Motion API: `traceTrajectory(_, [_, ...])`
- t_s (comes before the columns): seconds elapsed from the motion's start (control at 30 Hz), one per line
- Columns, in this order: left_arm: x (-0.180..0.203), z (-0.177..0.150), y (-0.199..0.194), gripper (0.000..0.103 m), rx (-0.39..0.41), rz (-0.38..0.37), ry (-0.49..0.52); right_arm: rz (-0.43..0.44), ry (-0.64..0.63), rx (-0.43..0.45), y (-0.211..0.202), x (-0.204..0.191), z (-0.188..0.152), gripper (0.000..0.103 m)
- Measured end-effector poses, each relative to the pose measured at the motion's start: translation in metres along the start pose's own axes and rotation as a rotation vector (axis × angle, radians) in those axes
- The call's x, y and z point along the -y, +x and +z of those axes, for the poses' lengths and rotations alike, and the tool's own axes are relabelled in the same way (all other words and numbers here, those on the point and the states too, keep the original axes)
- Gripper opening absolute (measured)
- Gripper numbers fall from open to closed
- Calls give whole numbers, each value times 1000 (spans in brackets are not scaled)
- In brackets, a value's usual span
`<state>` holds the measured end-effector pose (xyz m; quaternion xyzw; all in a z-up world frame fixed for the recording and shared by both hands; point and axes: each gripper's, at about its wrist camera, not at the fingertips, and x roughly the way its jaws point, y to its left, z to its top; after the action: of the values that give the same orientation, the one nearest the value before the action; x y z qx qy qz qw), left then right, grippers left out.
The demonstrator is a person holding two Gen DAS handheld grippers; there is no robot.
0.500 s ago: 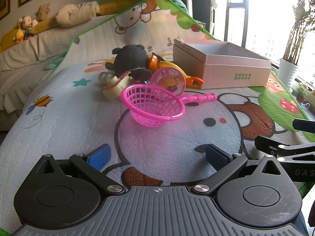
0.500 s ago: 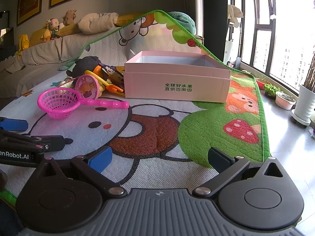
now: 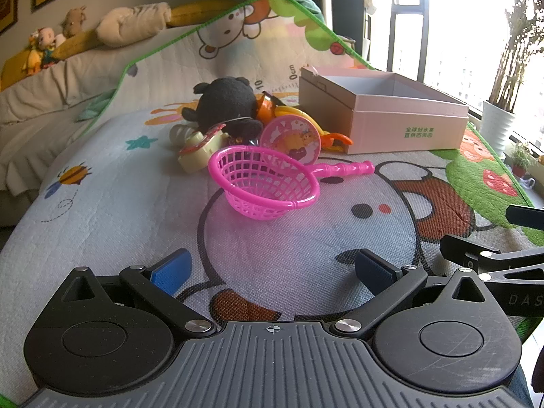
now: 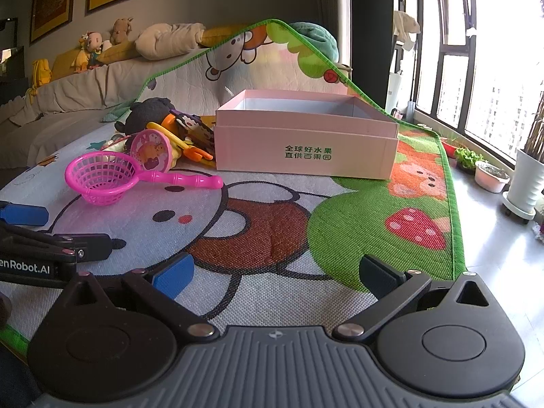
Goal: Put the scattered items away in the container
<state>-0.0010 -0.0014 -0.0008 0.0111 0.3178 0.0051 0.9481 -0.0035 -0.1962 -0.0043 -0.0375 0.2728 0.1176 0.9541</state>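
1. Nearest each lens, the left gripper (image 3: 272, 268) and the right gripper (image 4: 275, 272) hang over a cartoon play mat (image 3: 136, 204). Fingers of both are spread wide, blue pads apart, nothing between them.
2. Side by side: part of the right gripper shows at the right edge of the left wrist view, and the left gripper's blue pad at the left edge of the right wrist view.
3. Just beyond the left gripper, a pink toy strainer (image 3: 265, 183) lies on the mat, basket tilted toward the camera, handle pointing right toward the box. It is apart from both grippers.
4. Behind the strainer sits the toy pile: a cream, round-bodied toy (image 3: 200, 149) on the left, a round pink disc with a cartoon picture (image 3: 292, 137) standing on edge, yellow and orange plastic pieces (image 3: 326, 139) just beside the box wall.
5. A black plush toy (image 3: 227, 105) tops the back of the pile.
6. Right of the pile, the pink cardboard box (image 4: 306, 142) stands open on the mat, green characters printed on its front wall. What can be seen of its inside is bare.
7. Farther back, the mat's far edge rises against a sofa (image 4: 85, 91) with plush toys on its back.
8. Far right, a white plant pot (image 4: 525, 183) stands on the floor by the window.
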Motion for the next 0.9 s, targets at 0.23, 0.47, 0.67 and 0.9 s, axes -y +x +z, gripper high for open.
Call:
traceTrajectory(0.23, [0, 0, 0, 103, 0, 0, 0, -1, -2, 2, 0, 0, 0, 103])
traceTrajectory(0.47, [0, 0, 0, 103, 1, 0, 0, -2, -3, 4, 0, -1, 0, 103])
traceTrajectory(0.67, [0, 0, 0, 103, 1, 0, 0, -3, -4, 5, 0, -1, -1, 103])
traceTrajectory(0.9, [0, 0, 0, 103, 1, 1, 1, -3, -6, 6, 1, -1, 0, 103])
